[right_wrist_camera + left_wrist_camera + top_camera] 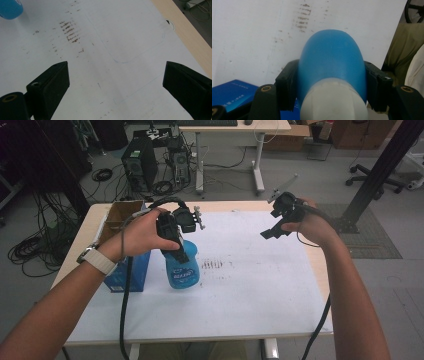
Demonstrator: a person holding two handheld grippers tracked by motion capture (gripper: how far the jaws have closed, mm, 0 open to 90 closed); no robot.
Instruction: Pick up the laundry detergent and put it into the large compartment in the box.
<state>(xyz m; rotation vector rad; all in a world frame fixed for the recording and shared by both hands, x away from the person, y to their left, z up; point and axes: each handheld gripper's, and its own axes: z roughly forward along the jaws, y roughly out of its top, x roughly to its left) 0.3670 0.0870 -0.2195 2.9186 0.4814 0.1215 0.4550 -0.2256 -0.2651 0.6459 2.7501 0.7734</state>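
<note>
Blue bottle (pixel 181 267) stands on the bench (pixel 260 290), neck clamped from above by the left claw (pixel 176 240); right claw (pixel 272 231) hovers tilted down, jaws wide.

Bottle (pixel 181 267) stands on table (pixel 260 290), left of centre, box (pixel 125 270) just beside it on its left. Stain marks (pixel 212 264) on table right of bottle, w/ right gripper (pixel 270 231) above the table farther right.
</note>
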